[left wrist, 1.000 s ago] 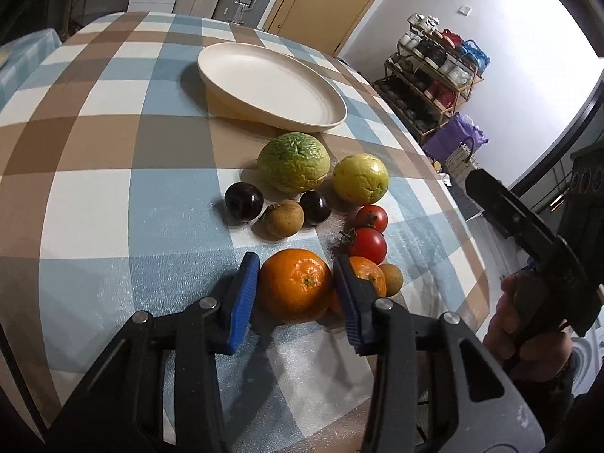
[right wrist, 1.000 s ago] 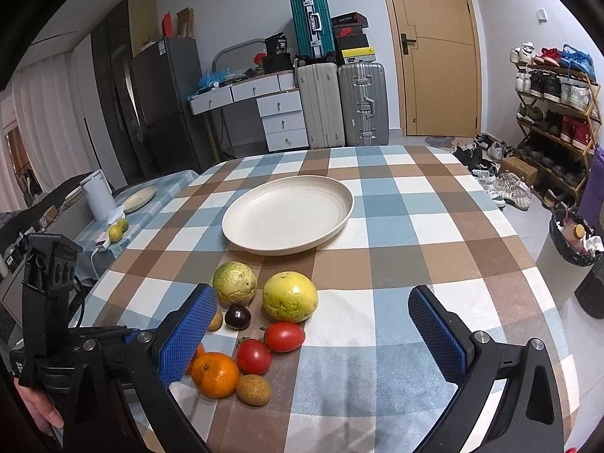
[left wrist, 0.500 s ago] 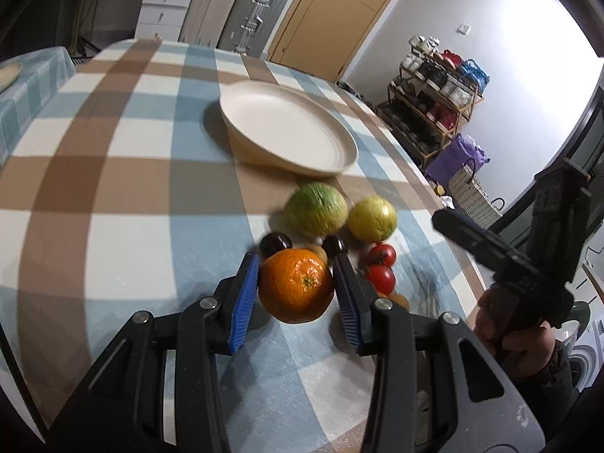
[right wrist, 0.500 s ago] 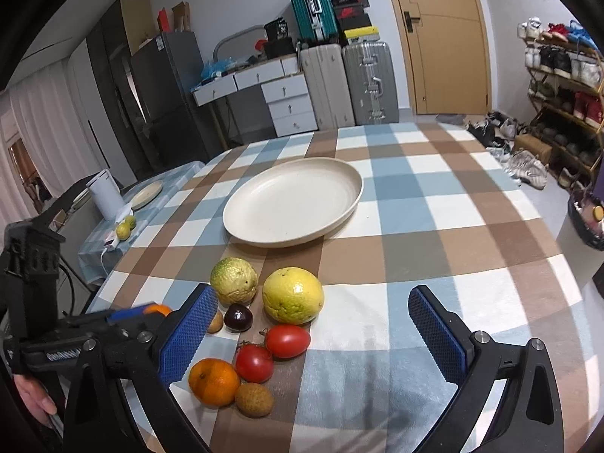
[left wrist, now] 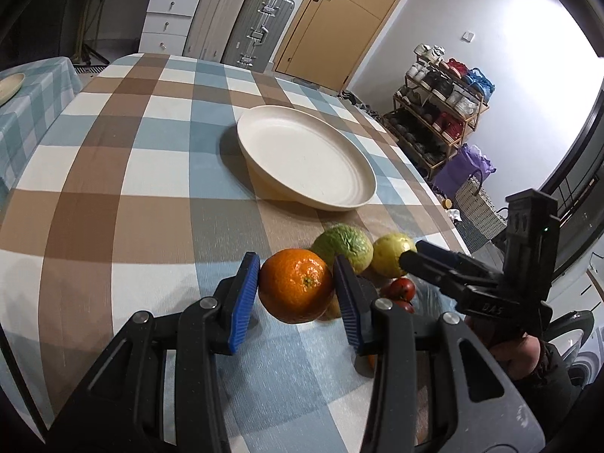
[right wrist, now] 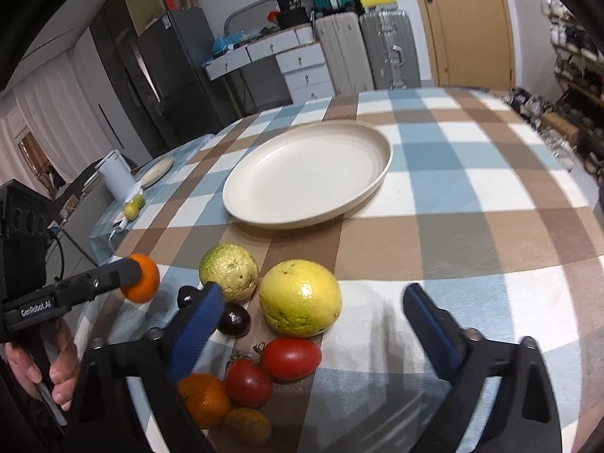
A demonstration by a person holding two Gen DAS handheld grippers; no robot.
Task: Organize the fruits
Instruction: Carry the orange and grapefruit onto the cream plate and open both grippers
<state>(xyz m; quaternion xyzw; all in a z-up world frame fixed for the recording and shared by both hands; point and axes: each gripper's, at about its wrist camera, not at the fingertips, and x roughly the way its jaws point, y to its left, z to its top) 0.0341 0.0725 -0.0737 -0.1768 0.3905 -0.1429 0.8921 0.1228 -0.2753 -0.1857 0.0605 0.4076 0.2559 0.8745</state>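
An orange (left wrist: pixel 296 290) is clamped between the left gripper's (left wrist: pixel 296 294) blue pads, lifted off the checked table (left wrist: pixel 113 188) short of the cream plate (left wrist: pixel 339 204), with bare cloth between. The right gripper (right wrist: pixel 313 313), jaws closing on nothing, hovers over one yellow citrus (right wrist: pixel 300 302), one green citrus (right wrist: pixel 230 271), two tomatoes (right wrist: pixel 290 358), two dark plums (right wrist: pixel 234 324); one more orange (right wrist: pixel 205 398) is partly hidden.

The orange (left wrist: pixel 295 290), formerly on the table (left wrist: pixel 151 207), now rides aloft in the left gripper (left wrist: pixel 296 294) as the right gripper (right wrist: pixel 313 317) descends, jaws closing.
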